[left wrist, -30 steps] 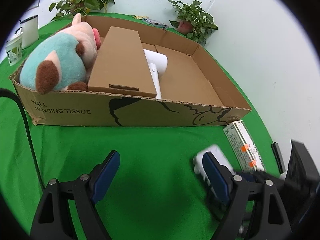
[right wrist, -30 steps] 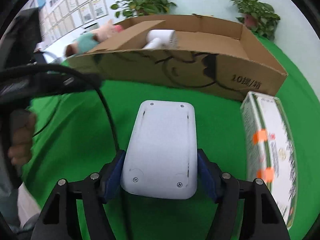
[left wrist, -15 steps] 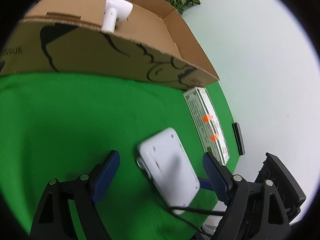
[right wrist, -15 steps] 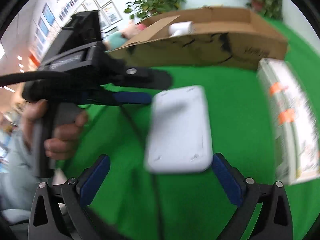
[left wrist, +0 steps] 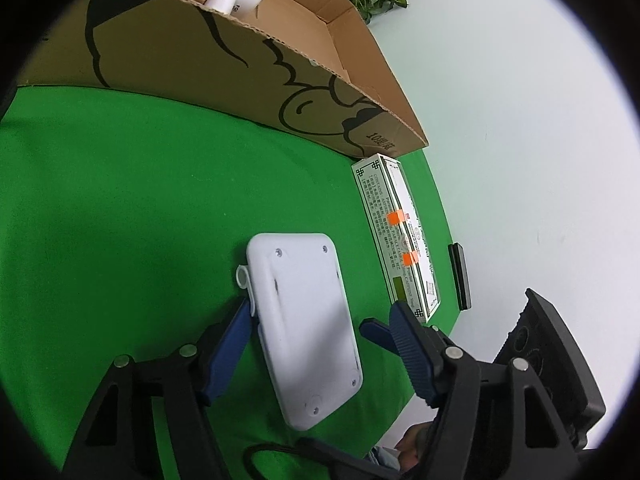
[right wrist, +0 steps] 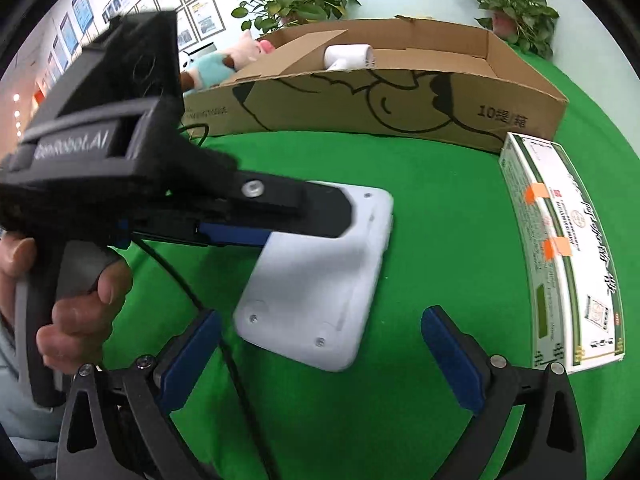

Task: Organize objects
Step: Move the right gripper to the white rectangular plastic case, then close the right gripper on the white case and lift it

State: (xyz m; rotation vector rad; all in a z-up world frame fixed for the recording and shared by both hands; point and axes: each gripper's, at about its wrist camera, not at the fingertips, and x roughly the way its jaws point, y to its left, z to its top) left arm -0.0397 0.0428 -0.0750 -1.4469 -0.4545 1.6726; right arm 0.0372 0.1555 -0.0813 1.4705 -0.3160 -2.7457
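A flat white device (left wrist: 304, 320) lies underside up on the green cloth (left wrist: 120, 200). My left gripper (left wrist: 320, 312) straddles it and its jaws are closing. The left pad (left wrist: 236, 332) touches the device's edge. The right pad (left wrist: 404, 332) still stands off from it. In the right wrist view the left gripper (right wrist: 320, 216), held in a person's hand (right wrist: 80, 312), reaches across the white device (right wrist: 320, 280) from the left. My right gripper (right wrist: 320, 332) stands wide open at the device's near end and touches nothing.
An open cardboard box (right wrist: 400, 112) stands behind, holding a white hair dryer (right wrist: 348, 56) and a plush toy (right wrist: 216, 64). A white and green carton (right wrist: 560, 252) lies to the right. A black cable (right wrist: 180, 276) trails on the cloth. A small black bar (left wrist: 458, 276) hangs at the table edge.
My right gripper let go of the white device and opened wide. The left gripper swung right and down over the device, and its jaws narrowed around it.
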